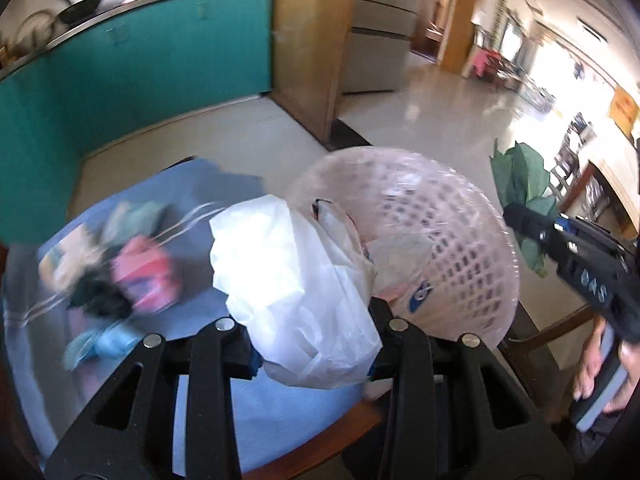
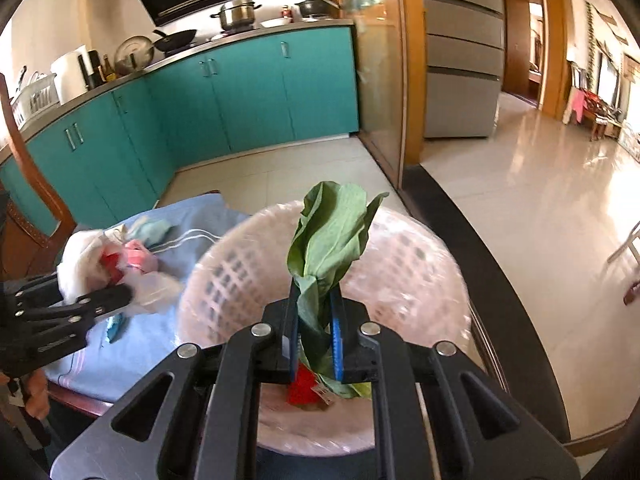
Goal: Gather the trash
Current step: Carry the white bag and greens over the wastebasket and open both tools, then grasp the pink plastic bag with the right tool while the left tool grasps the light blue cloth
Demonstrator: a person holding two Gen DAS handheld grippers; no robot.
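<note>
left wrist view: my left tongs are clenched on a white plastic bag beside the pink basket; my right tongs pinch a green leaf over it. i judge both need releasing into the basket next.

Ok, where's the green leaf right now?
The green leaf is pinched in the right gripper, held upright over the pink basket in the right wrist view.
</note>
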